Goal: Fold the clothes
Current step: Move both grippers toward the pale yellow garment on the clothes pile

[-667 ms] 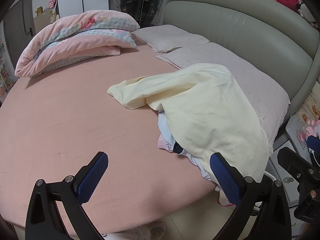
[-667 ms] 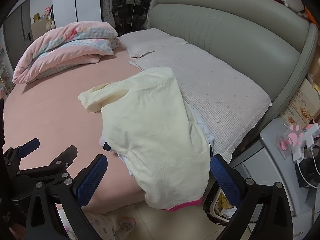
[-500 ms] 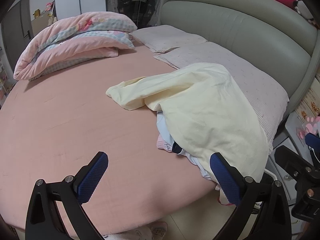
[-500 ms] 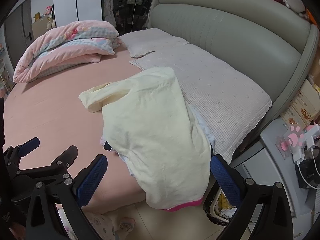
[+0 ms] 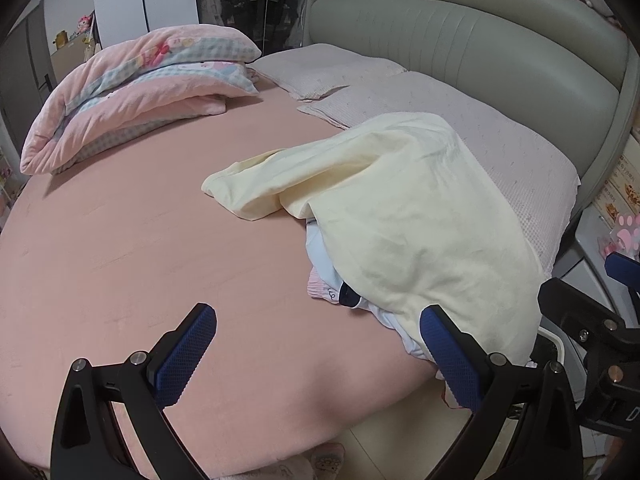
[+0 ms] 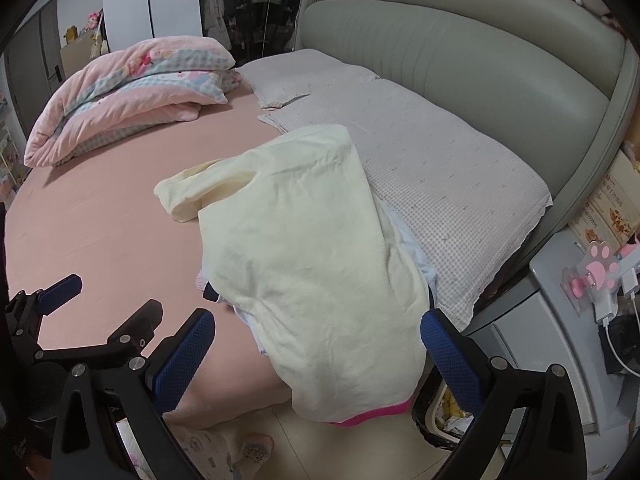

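A pale yellow garment [image 5: 400, 208] [image 6: 312, 248] lies crumpled over a small pile of clothes [image 5: 340, 280] at the near right corner of the pink bed [image 5: 140, 240] [image 6: 100, 208]. Its lower part with a pink hem [image 6: 368, 414] hangs over the bed's edge. My left gripper [image 5: 316, 356] is open above the bed's near edge, left of the pile, with nothing between its fingers. My right gripper [image 6: 316, 356] is open too, and the hanging part of the garment shows between its fingers without touching them. The left gripper [image 6: 80, 320] appears at the lower left of the right wrist view.
A folded pink quilt [image 5: 132, 88] [image 6: 128, 92] lies at the far left of the bed. Two grey pillows [image 5: 460, 132] [image 6: 420, 168] rest against the padded grey headboard [image 5: 480, 48]. A grey bedside cabinet [image 6: 568, 340] with chargers stands at the right. Slippers [image 6: 256, 448] lie on the floor.
Both views have shifted slightly; the bed and the clothes look a little closer. The garment has not moved and both grippers stay open.
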A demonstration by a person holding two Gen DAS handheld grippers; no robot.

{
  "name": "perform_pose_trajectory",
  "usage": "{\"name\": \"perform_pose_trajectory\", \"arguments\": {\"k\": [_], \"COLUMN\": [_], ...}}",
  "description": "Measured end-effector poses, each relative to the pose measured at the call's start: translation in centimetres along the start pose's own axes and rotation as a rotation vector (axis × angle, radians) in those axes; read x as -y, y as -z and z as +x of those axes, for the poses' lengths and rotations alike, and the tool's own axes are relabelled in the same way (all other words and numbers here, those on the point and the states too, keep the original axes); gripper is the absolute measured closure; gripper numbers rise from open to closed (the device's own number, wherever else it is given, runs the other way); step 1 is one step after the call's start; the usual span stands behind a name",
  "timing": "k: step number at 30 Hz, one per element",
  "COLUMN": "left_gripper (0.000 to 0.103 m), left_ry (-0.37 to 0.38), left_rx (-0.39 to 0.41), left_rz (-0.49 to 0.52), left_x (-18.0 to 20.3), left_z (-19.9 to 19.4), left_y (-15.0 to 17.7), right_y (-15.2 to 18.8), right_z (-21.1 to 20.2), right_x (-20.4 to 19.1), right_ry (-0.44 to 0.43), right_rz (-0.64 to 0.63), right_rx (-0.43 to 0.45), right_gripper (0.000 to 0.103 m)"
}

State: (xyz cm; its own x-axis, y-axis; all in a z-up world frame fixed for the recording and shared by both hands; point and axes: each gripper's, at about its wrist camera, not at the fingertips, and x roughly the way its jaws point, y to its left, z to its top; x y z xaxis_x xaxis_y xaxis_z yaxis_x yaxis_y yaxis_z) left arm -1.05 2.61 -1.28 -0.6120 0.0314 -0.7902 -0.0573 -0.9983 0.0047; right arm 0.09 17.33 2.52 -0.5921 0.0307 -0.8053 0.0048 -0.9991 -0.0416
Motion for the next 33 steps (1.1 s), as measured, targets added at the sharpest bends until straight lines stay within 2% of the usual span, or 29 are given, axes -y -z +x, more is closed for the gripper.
{"name": "perform_pose_trajectory", "arguments": {"k": [10, 25, 31, 33], "left_gripper": [0.0, 0.0, 0.0, 0.0], "left_ry": [0.039, 0.168, 0.217, 0.235], "left_rx": [-0.011, -0.047, -0.046, -0.059], "left_rz": [-0.002, -0.078, -0.095, -0.107], "left_x": [0.6, 1.1, 1.8, 2.1], "left_z": [3.0, 6.9, 7.8, 8.3], "left_y": [-0.9, -1.6, -1.9, -2.0], "right_y": [-0.8, -2.0, -1.8, -1.7], "right_z": [3.1, 7.1, 8.8, 9.4], "right_x": [0.8, 2.8, 4.3, 4.9], "right_ry": [0.006, -0.037, -0.075, -0.091], "right_rz": [0.017, 0.071, 0.138, 0.164], "right_rx": [-0.016, -0.036, -0.057, -0.058], "right_gripper": [0.0, 0.001, 0.003, 0.008]}}
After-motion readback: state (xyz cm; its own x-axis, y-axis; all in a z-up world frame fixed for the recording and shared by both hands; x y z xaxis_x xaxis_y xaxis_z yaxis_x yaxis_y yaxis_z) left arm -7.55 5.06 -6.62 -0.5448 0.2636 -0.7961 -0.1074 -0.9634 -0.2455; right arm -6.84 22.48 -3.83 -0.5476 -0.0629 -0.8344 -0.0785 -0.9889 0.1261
